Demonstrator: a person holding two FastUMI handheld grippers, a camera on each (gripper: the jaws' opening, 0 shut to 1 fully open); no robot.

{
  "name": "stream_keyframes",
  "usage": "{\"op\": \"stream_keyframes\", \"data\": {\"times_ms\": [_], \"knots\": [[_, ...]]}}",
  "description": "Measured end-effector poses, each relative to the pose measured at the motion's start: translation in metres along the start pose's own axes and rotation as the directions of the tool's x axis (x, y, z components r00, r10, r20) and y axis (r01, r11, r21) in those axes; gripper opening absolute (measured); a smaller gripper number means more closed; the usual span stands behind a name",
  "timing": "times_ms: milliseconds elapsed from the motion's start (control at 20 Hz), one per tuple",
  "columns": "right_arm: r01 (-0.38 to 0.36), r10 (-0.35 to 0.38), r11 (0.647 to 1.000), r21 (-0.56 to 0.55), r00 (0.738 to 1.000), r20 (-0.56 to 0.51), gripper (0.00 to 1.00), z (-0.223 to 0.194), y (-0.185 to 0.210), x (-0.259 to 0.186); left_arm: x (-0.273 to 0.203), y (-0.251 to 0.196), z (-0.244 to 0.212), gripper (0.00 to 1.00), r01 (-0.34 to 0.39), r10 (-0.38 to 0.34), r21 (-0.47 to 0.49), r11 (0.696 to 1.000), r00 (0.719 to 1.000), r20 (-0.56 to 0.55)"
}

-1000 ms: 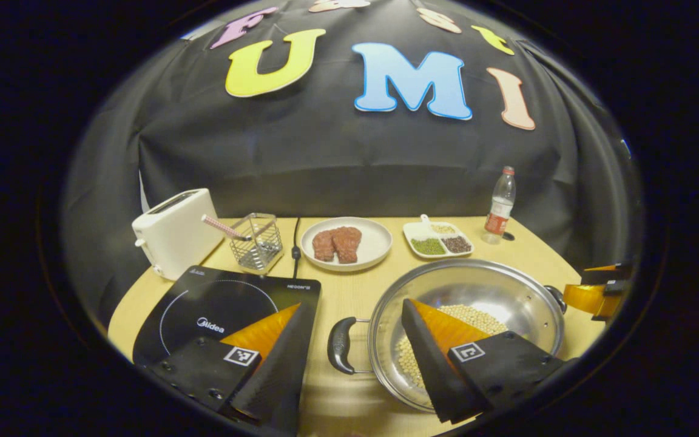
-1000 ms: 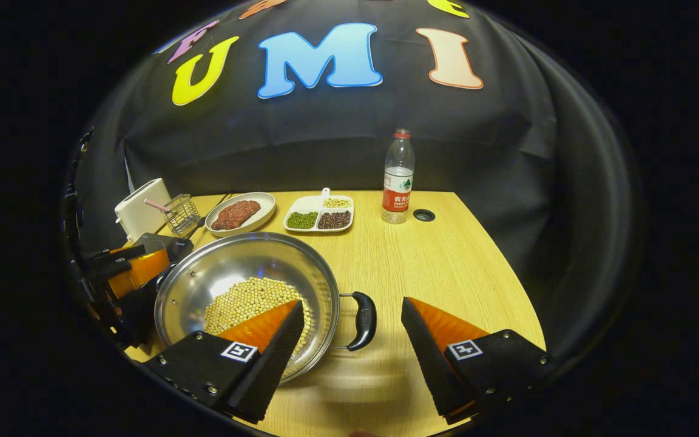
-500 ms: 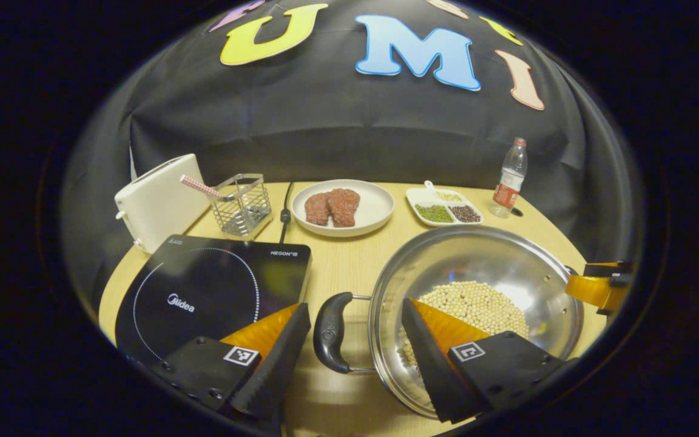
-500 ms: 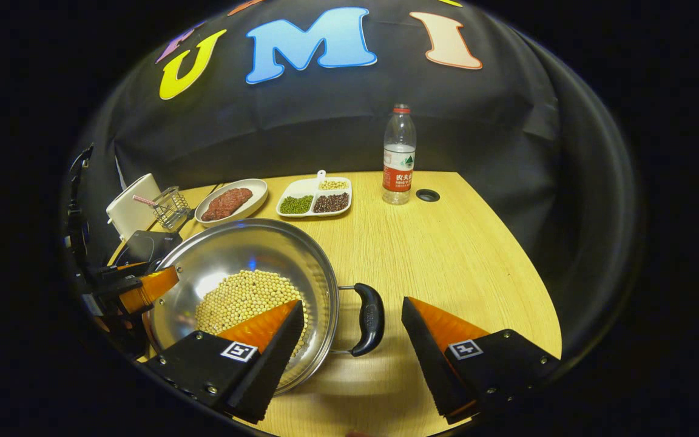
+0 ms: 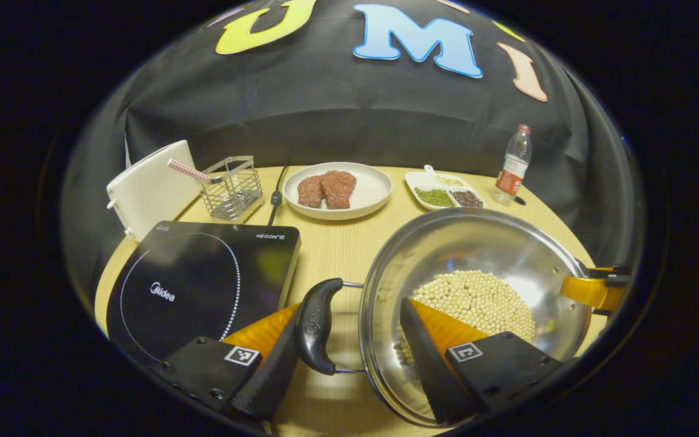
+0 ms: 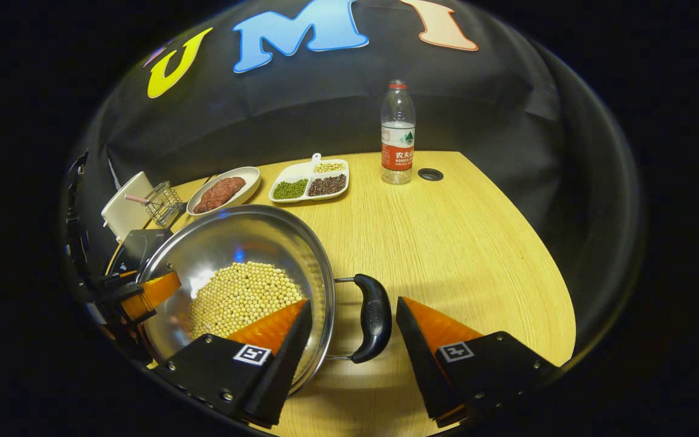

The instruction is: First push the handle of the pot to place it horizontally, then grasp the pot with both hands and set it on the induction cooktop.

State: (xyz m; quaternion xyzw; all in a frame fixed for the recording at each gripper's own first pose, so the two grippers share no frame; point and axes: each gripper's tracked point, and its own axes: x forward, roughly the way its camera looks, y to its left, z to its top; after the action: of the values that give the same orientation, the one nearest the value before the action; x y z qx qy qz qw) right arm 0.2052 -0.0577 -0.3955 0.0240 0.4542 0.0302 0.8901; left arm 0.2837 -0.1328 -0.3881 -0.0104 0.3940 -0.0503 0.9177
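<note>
Grippers wide apart, holding nothing, left (image 5: 349, 364) and right (image 6: 349, 358) each straddling a pot (image 5: 477, 303) handle on the table beside the cooktop (image 5: 204, 279); close both together, lift level to keep beans in.

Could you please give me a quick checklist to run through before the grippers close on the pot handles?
1. Left gripper straddles the left handle, one finger beside it, the other over the pot's inside: ok.
2. Right gripper straddles the right handle: ok.
3. Both sets of jaws open, not yet pressing: ok.
4. Pot lies flat on the table: cannot tell.
5. Soybeans sit low in the bowl, away from the rim: ok.
6. Induction cooktop surface has nothing on it: ok.
</note>
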Motion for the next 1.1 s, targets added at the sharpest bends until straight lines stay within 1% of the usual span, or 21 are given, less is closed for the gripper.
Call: {"op": "stream_keyframes", "data": {"times_ms": [50,100,150,200,250,300,350,400,450,500,550,600,800,850,900,1000,1100], "knots": [[0.006,-0.006,1.000,0.005,1.000,0.000,0.83,-0.001,-0.002,0.001,0.001,0.002,0.000,0.94,-0.006,0.006,-0.001,1.000,1.000,-0.001],[0.001,-0.001,1.000,0.010,1.000,0.001,0.69,0.000,-0.002,0.002,0.001,0.004,0.000,0.94,-0.016,0.016,-0.002,1.000,1.000,0.002],[0.002,-0.002,1.000,0.008,1.000,0.002,0.66,-0.002,-0.001,0.003,0.001,0.008,0.000,0.85,-0.029,0.029,-0.004,1.000,1.000,0.003],[0.002,-0.002,1.000,0.006,1.000,0.007,0.61,-0.002,-0.001,0.003,0.001,0.009,0.000,0.86,-0.034,0.034,-0.008,0.999,0.999,0.004],[0.002,-0.003,1.000,0.011,1.000,0.015,0.66,-0.001,0.000,-0.001,0.002,0.008,0.000,0.78,-0.036,0.036,-0.012,0.999,0.999,0.008],[0.000,0.000,1.000,0.018,1.000,0.013,0.60,0.000,-0.001,0.002,0.002,0.009,-0.001,0.78,-0.041,0.041,-0.018,0.999,0.999,0.006],[0.001,-0.002,1.000,0.018,1.000,0.018,0.60,0.000,0.000,0.003,0.002,0.009,0.000,0.75,-0.046,0.046,-0.023,0.999,0.999,0.010],[0.006,-0.007,1.000,0.018,1.000,0.024,0.60,0.002,-0.002,-0.001,0.002,0.008,-0.001,0.75,-0.050,0.050,-0.030,0.998,0.999,0.011],[0.013,-0.013,1.000,0.008,1.000,0.027,0.55,0.001,-0.001,0.001,0.001,0.007,0.000,0.80,-0.050,0.051,-0.033,0.998,0.999,0.019],[0.022,-0.022,1.000,0.009,0.999,0.038,0.55,0.004,-0.001,0.001,0.000,0.007,0.000,0.76,-0.051,0.051,-0.030,0.998,0.998,0.019],[0.024,-0.024,1.000,0.003,0.999,0.033,0.52,0.002,0.000,-0.001,0.000,0.007,0.000,0.73,-0.054,0.055,-0.034,0.998,0.998,0.019],[0.024,-0.024,1.000,-0.001,0.999,0.035,0.49,0.003,-0.001,0.000,-0.002,0.007,-0.001,0.73,-0.057,0.058,-0.038,0.998,0.998,0.022],[0.020,-0.019,1.000,-0.020,0.999,0.044,0.49,0.008,-0.002,-0.009,-0.015,0.003,0.002,0.73,-0.074,0.075,-0.047,0.996,0.997,0.034],[0.015,-0.014,1.000,-0.020,0.999,0.048,0.50,0.010,-0.003,-0.012,-0.020,0.003,0.005,0.70,-0.079,0.081,-0.043,0.996,0.996,0.042],[0.008,-0.007,1.000,-0.021,0.999,0.048,0.50,0.012,-0.002,-0.015,-0.026,0.004,0.009,0.73,-0.086,0.088,-0.038,0.996,0.995,0.054],[-0.006,0.007,1.000,-0.024,0.999,0.051,0.49,0.014,0.003,-0.025,-0.037,0.007,0.015,0.73,-0.101,0.103,-0.033,0.994,0.992,0.071],[-0.016,0.019,0.999,-0.037,0.998,0.060,0.49,0.020,0.009,-0.030,-0.048,0.012,0.016,0.73,-0.110,0.114,-0.048,0.993,0.990,0.078]]}}
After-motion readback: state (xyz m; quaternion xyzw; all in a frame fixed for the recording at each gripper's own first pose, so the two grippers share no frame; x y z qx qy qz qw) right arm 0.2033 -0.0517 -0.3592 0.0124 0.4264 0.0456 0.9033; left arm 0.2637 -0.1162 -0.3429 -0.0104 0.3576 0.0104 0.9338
